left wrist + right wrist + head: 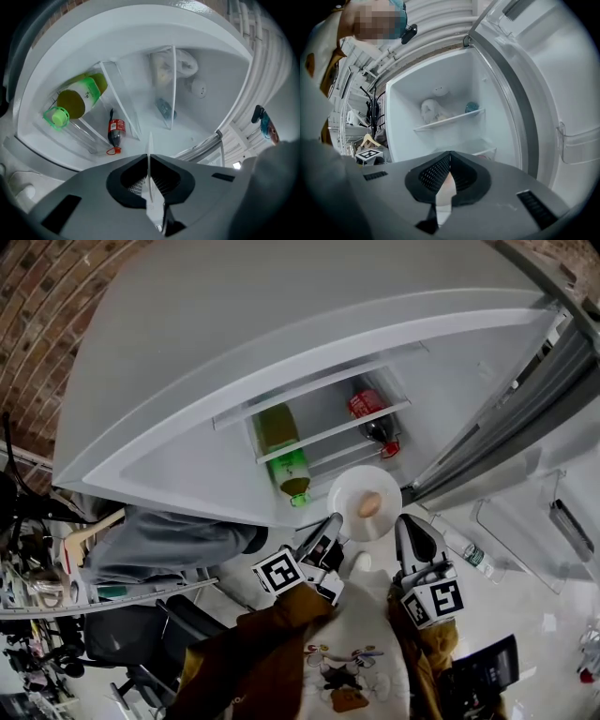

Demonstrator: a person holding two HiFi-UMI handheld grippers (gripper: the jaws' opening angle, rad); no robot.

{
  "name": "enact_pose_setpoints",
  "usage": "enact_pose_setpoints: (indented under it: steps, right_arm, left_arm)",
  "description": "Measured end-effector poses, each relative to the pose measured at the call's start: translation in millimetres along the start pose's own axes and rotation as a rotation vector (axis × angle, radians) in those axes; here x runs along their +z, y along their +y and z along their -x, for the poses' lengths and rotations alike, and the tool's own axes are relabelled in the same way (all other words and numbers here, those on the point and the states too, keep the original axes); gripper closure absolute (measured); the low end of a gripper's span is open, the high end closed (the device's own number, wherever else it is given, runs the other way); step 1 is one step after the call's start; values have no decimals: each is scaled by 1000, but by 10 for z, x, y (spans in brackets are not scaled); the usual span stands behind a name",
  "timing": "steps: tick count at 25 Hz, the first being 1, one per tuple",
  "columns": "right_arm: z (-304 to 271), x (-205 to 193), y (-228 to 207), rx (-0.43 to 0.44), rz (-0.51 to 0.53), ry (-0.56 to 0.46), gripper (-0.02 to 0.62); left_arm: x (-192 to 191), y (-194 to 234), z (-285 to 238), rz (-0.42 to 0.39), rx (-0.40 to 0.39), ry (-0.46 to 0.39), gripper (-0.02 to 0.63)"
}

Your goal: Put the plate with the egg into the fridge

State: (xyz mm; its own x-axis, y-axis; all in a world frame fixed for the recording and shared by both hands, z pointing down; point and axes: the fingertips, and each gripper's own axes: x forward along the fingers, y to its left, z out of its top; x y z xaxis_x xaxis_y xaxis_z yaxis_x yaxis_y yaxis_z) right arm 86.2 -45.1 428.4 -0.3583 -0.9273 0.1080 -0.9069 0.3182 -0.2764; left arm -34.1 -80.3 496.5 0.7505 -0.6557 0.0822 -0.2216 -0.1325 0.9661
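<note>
View from above of a person standing at an open white fridge (281, 352), a hand-held gripper in each hand. A round white plate (347, 491) with a brown egg (369, 505) on it sits just below the frame's centre, in the air in front of the fridge opening and not yet inside. The left gripper (333, 521) pinches the plate's lower left rim. In the left gripper view its jaws are clamped on the plate (149, 140), which shows edge-on as a thin white line running out past the tips (this view is rolled sideways, so the shelves look vertical). The right gripper (405, 521) is at the plate's lower right rim; in its own view its jaws are pressed together at the tips, and I cannot tell whether it touches the plate. Above the plate, inside the fridge, are a green-capped bottle (286, 457) and a red-labelled cola bottle (373, 416).
</note>
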Motion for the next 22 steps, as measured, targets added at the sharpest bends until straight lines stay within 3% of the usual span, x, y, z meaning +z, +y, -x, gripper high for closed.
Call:
enact_pose_setpoints:
  steps: [12,22]
  right_arm:
    - [30,43,-195,9,-7,-9,592]
    - [2,38,-219,34,-9,-4,592]
  left_arm:
    - [46,-56,-278,99,-51,-72,588]
    - [146,-3,-406,143,-40,-131,588]
